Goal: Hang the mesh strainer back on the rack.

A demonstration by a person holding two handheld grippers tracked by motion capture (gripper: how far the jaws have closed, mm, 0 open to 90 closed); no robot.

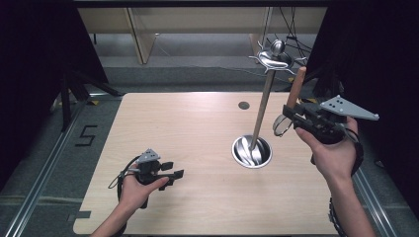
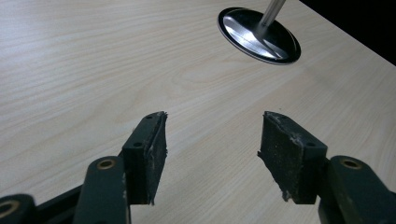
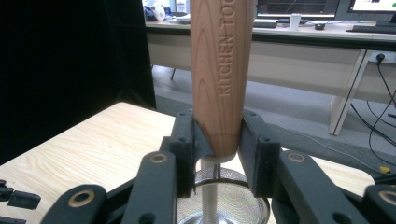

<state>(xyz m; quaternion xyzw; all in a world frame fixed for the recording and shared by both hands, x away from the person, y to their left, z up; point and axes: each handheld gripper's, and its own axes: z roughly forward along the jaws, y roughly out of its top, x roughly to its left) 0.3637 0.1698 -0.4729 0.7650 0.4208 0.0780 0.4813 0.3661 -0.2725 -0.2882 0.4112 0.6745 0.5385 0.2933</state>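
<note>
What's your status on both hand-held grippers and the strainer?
Left hand-held gripper open, low over table. Right hand-held gripper shut on strainer handle, aloft beside rack. Nothing between them.

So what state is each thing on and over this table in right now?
Left gripper: open, empty, low over the table.
Right gripper: shut on the strainer's wooden handle.
Strainer: lifted off the table, handle up, mesh bowl hanging below the jaws.
Stand: upright on its round base, its top hooks bare.
</note>
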